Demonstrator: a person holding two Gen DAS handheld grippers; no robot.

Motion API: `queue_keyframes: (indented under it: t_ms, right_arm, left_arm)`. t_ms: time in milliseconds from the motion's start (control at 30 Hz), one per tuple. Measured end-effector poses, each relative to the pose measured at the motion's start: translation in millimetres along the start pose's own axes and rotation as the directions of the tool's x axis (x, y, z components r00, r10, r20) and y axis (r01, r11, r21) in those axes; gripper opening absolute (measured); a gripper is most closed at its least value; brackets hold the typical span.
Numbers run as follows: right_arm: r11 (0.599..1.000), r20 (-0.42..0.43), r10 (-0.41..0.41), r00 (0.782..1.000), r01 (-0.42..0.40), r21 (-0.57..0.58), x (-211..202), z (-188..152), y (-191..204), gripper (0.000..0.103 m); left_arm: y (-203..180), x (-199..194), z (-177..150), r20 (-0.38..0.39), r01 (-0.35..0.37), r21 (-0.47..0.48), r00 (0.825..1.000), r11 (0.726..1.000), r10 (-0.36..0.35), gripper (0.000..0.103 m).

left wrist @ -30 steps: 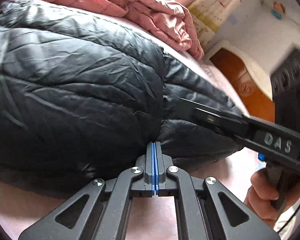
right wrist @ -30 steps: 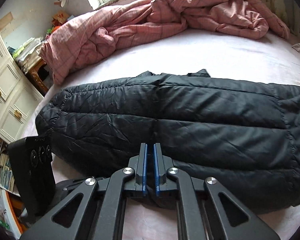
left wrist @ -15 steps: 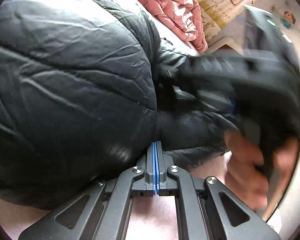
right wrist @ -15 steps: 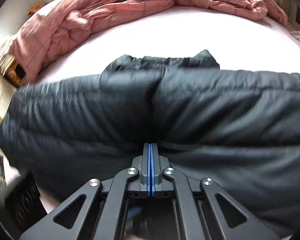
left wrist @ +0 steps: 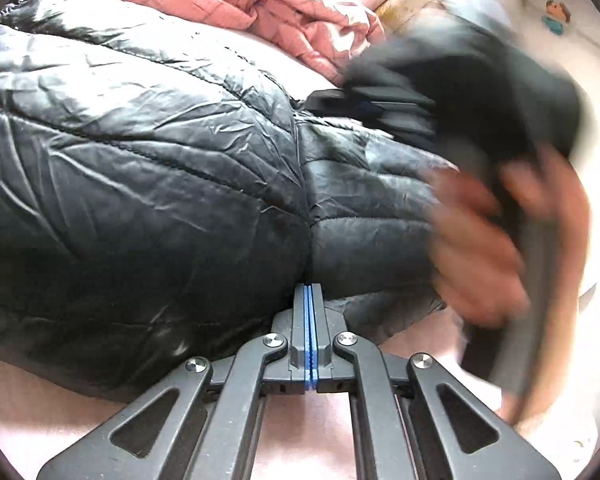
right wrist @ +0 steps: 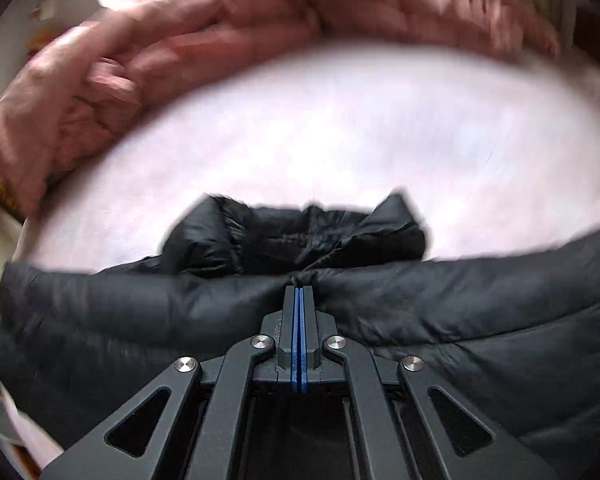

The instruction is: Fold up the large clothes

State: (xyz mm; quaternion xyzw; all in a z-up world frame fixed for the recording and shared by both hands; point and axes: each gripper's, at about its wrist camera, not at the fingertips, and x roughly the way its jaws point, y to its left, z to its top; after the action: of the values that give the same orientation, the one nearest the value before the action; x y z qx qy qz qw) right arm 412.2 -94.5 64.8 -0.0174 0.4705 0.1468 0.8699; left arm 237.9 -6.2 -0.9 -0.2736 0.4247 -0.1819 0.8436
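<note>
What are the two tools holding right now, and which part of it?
Both are shut on the black puffer jacket: the left tool pinches its near edge at a seam, the right tool pinches an edge just below the collar.

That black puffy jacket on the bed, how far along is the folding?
Done: the black quilted down jacket lies as a long band on the pink bedsheet. In hand: the left hand-held gripper and right hand-held gripper are both shut on its near edge. Left: carrying that edge over and making the final folds.
</note>
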Motion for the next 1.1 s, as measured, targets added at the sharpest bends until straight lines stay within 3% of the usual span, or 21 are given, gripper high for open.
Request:
queue_keyframes:
  t_ms: [133,233,267,300,367,433,500,533,667,733,767,867,933,967,1000,1033,1067,1100]
  right_arm:
    - [0.983,0.126,0.169,0.977,-0.177,0.055,-76.3,-44.6,-26.7,0.003]
    - [0.989,0.271,0.113,0.956,-0.133,0.058,-127.4,-79.9,-43.8,0.008]
    - [0.992,0.316,0.084,0.945,-0.110,0.063,-140.5,-91.4,-51.4,0.018]
    - [0.992,0.341,0.070,0.938,-0.100,0.073,-148.3,-99.5,-58.1,0.034]
    - [0.985,0.389,0.061,0.919,-0.119,0.125,-164.0,-121.6,-78.7,0.055]
    - [0.967,0.430,0.053,0.901,-0.153,0.202,-172.7,-141.9,-102.9,0.057]
    - [0.939,0.464,0.042,0.885,-0.194,0.285,-175.3,-160.5,-127.3,0.070]
    - [0.921,0.472,0.036,0.881,-0.212,0.326,-173.5,-166.5,-139.9,0.071]
    - [0.867,0.430,0.015,0.903,-0.226,0.444,-140.6,-171.1,-170.1,0.072]
    - [0.826,0.408,0.061,0.911,-0.276,0.492,-121.4,-168.3,-178.6,0.072]
    - [0.794,0.420,0.078,0.904,-0.311,0.522,-116.8,-170.1,-182.1,0.072]
    - [0.772,0.442,-0.020,0.897,-0.267,0.576,-124.3,-182.4,-176.4,0.073]
    - [0.766,0.466,-0.087,0.881,-0.240,0.596,-133.4,-195.9,-168.1,0.085]
    - [0.761,0.476,-0.082,0.876,-0.254,0.597,-134.0,-200.2,-165.4,0.097]
    - [0.763,0.476,-0.052,0.878,-0.273,0.586,-130.6,-200.2,-163.6,0.098]
    - [0.772,0.463,-0.005,0.886,-0.291,0.565,-123.3,-194.9,-162.7,0.098]
    - [0.771,0.448,0.020,0.894,-0.299,0.562,-114.0,-189.3,-164.4,0.097]
    - [0.760,0.443,0.015,0.896,-0.298,0.577,-109.7,-188.4,-168.5,0.097]
  left_arm:
    - [-7.6,-19.1,-7.4,0.058,0.019,0.051,0.998,0.999,-0.022,0.001]
    - [-20.0,-34.9,-8.3,0.133,0.047,0.114,0.989,0.992,-0.062,0.001]
    - [-24.7,-39.4,-6.9,0.166,0.050,0.135,0.984,0.990,-0.072,0.002]
    - [-28.4,-45.3,-7.7,0.198,0.047,0.152,0.977,0.987,-0.077,0.002]
    - [-32.2,-59.0,-10.2,0.263,0.023,0.180,0.962,0.983,-0.071,0.002]
    - [-32.1,-73.4,-15.4,0.326,-0.034,0.205,0.945,0.978,-0.035,0.002]
    - [-31.7,-77.8,-15.6,0.384,-0.110,0.227,0.923,0.968,0.015,0.002]
    - [-35.0,-77.6,-17.2,0.410,-0.143,0.242,0.912,0.960,0.033,0.002]
    - [-49.5,-69.5,-16.2,0.456,-0.189,0.289,0.889,0.939,0.039,0.002]
    - [-49.5,-67.7,-13.3,0.462,-0.194,0.281,0.886,0.940,0.044,0.004]
    - [-48.3,-65.3,-11.0,0.459,-0.191,0.273,0.887,0.943,0.047,0.004]
    - [-41.2,-62.8,-3.4,0.448,-0.177,0.238,0.892,0.955,0.054,0.005]
    - [-38.8,-65.3,-2.6,0.454,-0.182,0.225,0.889,0.957,0.062,0.009]
    - [-40.4,-66.8,-4.1,0.472,-0.211,0.219,0.878,0.953,0.086,0.013]
    - [-42.9,-68.0,-6.1,0.496,-0.267,0.210,0.858,0.941,0.133,0.017]
    - [-45.3,-68.9,-7.9,0.532,-0.336,0.189,0.825,0.923,0.191,0.025]
    - [-46.6,-71.0,-9.7,0.552,-0.363,0.179,0.807,0.915,0.212,0.027]
    - [-46.3,-73.0,-10.5,0.562,-0.363,0.177,0.800,0.915,0.209,0.027]
